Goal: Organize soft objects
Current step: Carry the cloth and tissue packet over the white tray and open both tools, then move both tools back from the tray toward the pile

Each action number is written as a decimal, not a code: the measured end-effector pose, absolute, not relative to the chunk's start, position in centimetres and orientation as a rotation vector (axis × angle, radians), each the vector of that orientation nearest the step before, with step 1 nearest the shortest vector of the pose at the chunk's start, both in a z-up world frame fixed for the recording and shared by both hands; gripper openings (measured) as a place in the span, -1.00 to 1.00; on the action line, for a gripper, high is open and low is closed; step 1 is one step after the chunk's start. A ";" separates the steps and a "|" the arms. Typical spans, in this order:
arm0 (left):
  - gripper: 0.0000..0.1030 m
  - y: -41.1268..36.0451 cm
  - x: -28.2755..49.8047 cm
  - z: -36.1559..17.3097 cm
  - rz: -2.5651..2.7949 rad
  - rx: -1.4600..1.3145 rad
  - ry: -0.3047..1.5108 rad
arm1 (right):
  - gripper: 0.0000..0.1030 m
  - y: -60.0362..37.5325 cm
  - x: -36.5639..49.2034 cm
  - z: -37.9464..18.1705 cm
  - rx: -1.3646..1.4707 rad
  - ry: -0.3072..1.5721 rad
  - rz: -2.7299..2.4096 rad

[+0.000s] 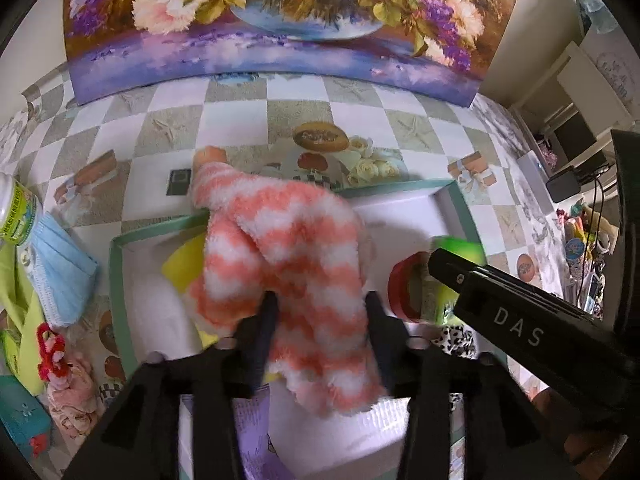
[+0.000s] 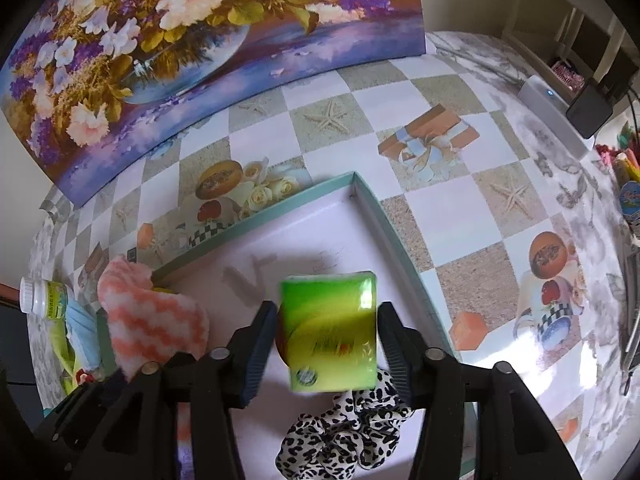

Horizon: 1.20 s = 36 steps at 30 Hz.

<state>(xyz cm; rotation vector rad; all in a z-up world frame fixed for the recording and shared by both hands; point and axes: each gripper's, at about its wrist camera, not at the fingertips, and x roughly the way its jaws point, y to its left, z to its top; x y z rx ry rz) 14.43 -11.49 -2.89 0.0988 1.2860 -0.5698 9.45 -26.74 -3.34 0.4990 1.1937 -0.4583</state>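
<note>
Left fingers (image 1: 320,312): spread around striped fuzzy sock (image 1: 280,264), releasing it into teal-rimmed box (image 1: 120,248).
Right fingers (image 2: 326,320): spread beside green tissue pack (image 2: 330,328), dropping it in.

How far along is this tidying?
About midway. Already in the box: a leopard scrunchie and a yellow cloth. In hand: the left gripper is letting a striped sock down into the box, though one end hangs over the rim; the right gripper has a green pack between its fingers above the box. Left outside: a blue mask and pink fabric.
</note>
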 end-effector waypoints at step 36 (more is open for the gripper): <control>0.84 2.9 20.5 2.4 -0.126 -0.072 1.099 | 1.00 -24.2 9.2 3.5 0.343 1.061 -0.519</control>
